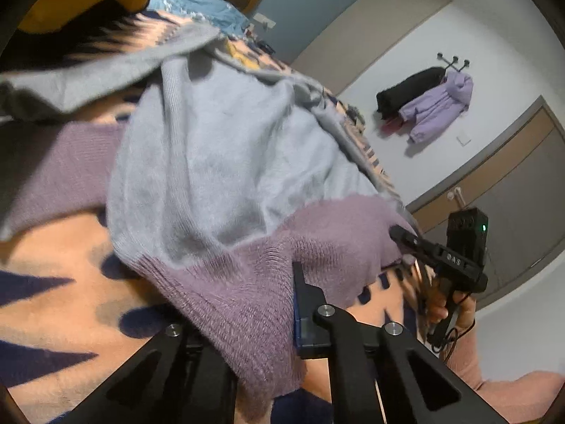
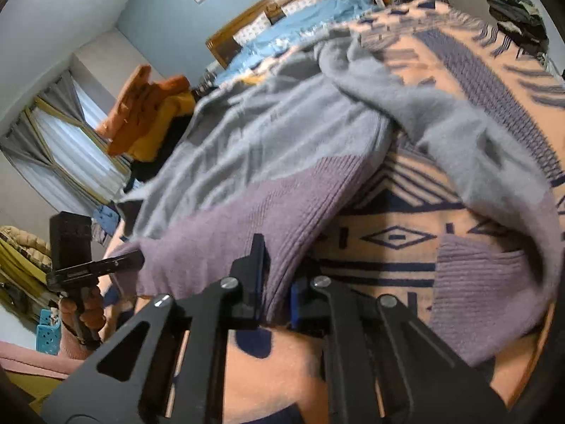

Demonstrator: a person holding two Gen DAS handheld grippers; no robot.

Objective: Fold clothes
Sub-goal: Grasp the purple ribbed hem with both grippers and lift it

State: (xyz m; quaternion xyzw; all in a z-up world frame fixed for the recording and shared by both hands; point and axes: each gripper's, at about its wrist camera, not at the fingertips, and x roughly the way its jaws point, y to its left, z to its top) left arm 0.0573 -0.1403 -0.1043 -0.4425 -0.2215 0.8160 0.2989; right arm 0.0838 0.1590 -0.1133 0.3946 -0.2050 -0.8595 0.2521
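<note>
A grey-blue knit sweater (image 1: 219, 148) with a purple ribbed hem (image 1: 247, 282) and purple cuffs lies on a peach and navy patterned blanket (image 1: 53, 247). My left gripper (image 1: 261, 318) is shut on the hem, and the knit bunches between its fingers. In the left wrist view my right gripper (image 1: 397, 231) bites the hem's far corner, held by a hand in a pink sleeve. The right wrist view shows the right gripper (image 2: 279, 282) shut on the purple hem (image 2: 247, 219), and the left gripper (image 2: 139, 258) pinches the hem's other corner. One sleeve (image 2: 476, 282) trails to the right over the blanket (image 2: 388, 219).
Blue bedding (image 2: 300, 17) and a wooden headboard (image 2: 275, 3) lie beyond the sweater. Orange and yellow clothes (image 2: 148, 113) are heaped by a curtained window (image 2: 70, 155). A black and a lilac coat (image 1: 434, 106) hang on wall hooks beside a door (image 1: 512, 190).
</note>
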